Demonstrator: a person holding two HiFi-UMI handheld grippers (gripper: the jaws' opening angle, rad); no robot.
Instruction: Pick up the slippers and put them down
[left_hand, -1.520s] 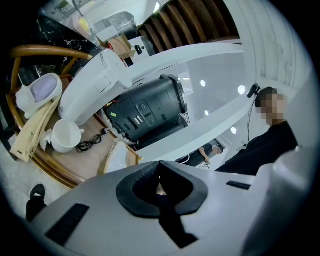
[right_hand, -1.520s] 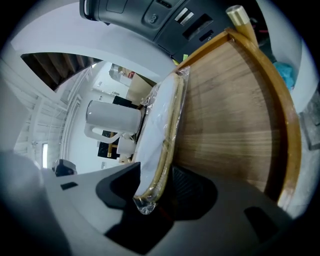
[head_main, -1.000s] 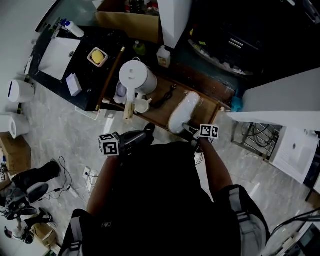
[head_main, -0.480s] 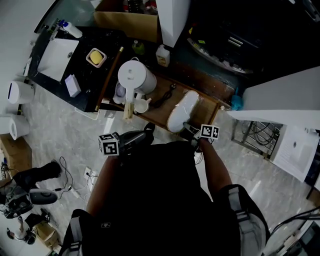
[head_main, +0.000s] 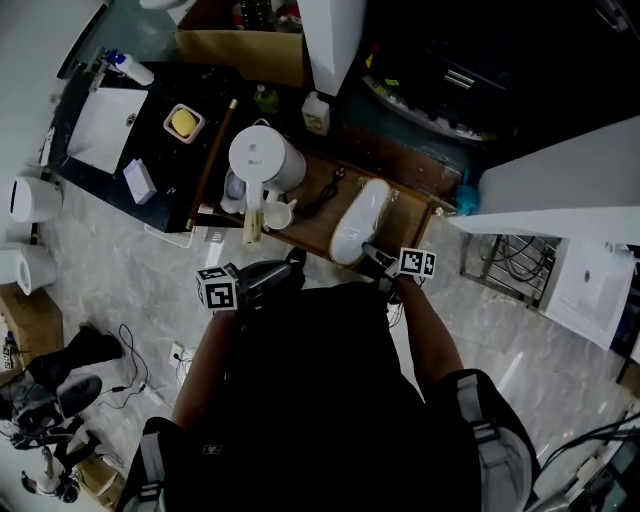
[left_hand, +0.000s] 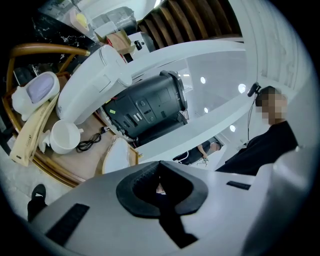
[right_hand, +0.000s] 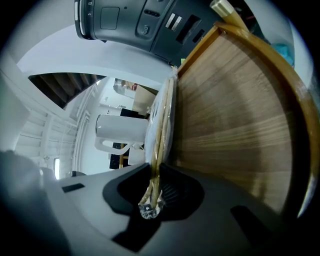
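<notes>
A pair of white slippers (head_main: 358, 215) in a clear wrapper lies on the wooden tray (head_main: 415, 205). My right gripper (head_main: 372, 255) sits at their near end. In the right gripper view the wrapped edge of the slippers (right_hand: 161, 125) runs straight between the jaws of the right gripper (right_hand: 152, 192), which are closing and pinch it. My left gripper (head_main: 295, 260) hovers left of the slippers, over the tray's near rim. The left gripper (left_hand: 160, 186) is shut with nothing held, and the slippers (left_hand: 117, 156) lie ahead of it.
A white kettle (head_main: 262, 155) and a white cup (head_main: 283, 212) stand on the tray's left part beside a black cable (head_main: 325, 195). A dark counter (head_main: 150, 120) with a yellow sponge dish (head_main: 182, 122) lies further left. A dark machine (left_hand: 145, 107) stands behind the tray.
Both grippers stay where they were. The head view has shifted slightly, so the tray and slippers sit a little higher and further left in the picture.
</notes>
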